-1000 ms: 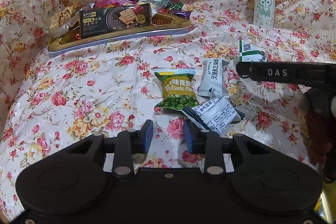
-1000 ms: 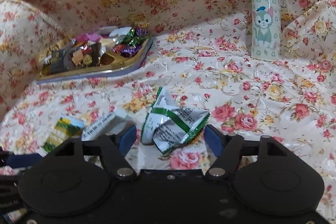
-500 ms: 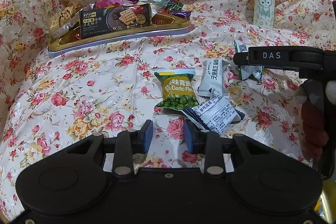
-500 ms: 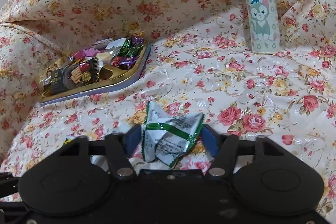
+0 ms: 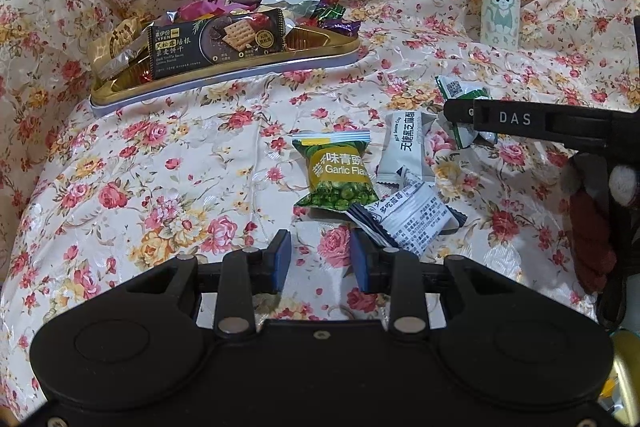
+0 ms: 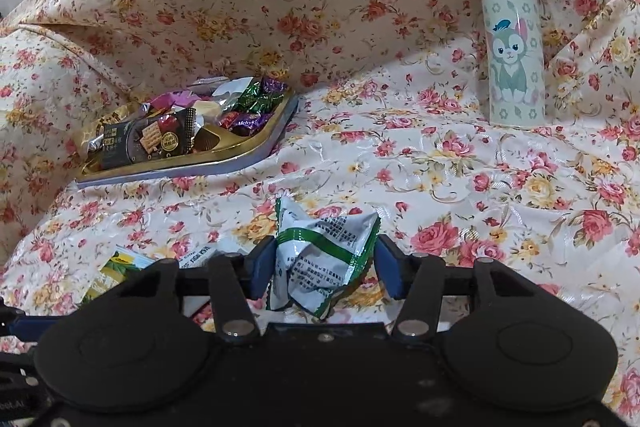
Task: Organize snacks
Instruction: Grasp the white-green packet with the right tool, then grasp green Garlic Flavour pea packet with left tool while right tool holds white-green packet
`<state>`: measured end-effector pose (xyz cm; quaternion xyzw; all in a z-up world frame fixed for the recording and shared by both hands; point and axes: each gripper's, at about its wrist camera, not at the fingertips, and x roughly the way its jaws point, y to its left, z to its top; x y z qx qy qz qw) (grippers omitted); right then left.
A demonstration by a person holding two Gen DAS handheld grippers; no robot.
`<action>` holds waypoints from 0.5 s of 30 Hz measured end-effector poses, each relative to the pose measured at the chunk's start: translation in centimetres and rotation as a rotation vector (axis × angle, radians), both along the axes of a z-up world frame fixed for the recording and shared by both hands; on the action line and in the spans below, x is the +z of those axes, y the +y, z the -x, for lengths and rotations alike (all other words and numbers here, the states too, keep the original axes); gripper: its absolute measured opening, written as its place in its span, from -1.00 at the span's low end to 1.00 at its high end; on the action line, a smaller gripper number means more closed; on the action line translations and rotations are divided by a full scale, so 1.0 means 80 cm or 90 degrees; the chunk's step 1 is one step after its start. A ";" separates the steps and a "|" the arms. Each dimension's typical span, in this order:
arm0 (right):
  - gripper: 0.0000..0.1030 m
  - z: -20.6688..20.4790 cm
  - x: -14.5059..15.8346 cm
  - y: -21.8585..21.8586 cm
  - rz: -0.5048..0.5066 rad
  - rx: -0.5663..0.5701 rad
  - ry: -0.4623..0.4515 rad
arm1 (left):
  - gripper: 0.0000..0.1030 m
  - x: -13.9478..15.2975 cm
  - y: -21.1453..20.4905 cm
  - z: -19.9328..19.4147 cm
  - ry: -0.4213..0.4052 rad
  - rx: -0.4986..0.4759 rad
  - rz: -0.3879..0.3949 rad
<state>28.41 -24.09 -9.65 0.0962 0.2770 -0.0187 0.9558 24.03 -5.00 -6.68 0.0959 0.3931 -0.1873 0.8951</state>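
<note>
Our gold rectangular metal tray (image 6: pixel 256 151) on the floral cloth already holds most snacks. Three packets remain loose: green garlic-pea pouch (image 5: pixel 335 174), grey sesame packet (image 5: pixel 401 146), white printed sachet (image 5: pixel 412 219). Our right gripper (image 6: pixel 325 267) has just closed on the crumpled green-and-white wrapper (image 6: pixel 322 259); the left gripper (image 5: pixel 320 259) hangs half-open, empty.

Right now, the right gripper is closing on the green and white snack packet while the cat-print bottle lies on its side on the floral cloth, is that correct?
Not quite: the cat-print bottle stands upright on the floral cloth, as the right wrist view shows. The rest holds: the right gripper has just been closing, with the green and white snack packet between its pads.
</note>
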 end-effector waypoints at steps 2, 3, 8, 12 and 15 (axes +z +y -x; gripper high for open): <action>0.09 0.001 -0.001 -0.003 -0.013 -0.001 -0.003 | -0.16 0.000 0.000 0.000 -0.002 -0.005 -0.004; 0.09 0.001 -0.001 -0.005 -0.019 -0.002 -0.004 | -0.14 0.000 0.000 -0.001 -0.002 -0.006 -0.006; 0.08 0.000 -0.002 -0.008 -0.034 -0.006 -0.004 | -0.11 0.006 0.004 -0.006 0.003 0.004 -0.007; 0.08 -0.001 -0.001 -0.002 -0.017 -0.007 0.001 | -0.11 0.025 0.011 -0.006 -0.027 0.018 0.008; 0.08 -0.001 -0.001 0.001 -0.004 -0.008 0.004 | -0.11 0.040 0.009 -0.010 -0.033 0.016 0.018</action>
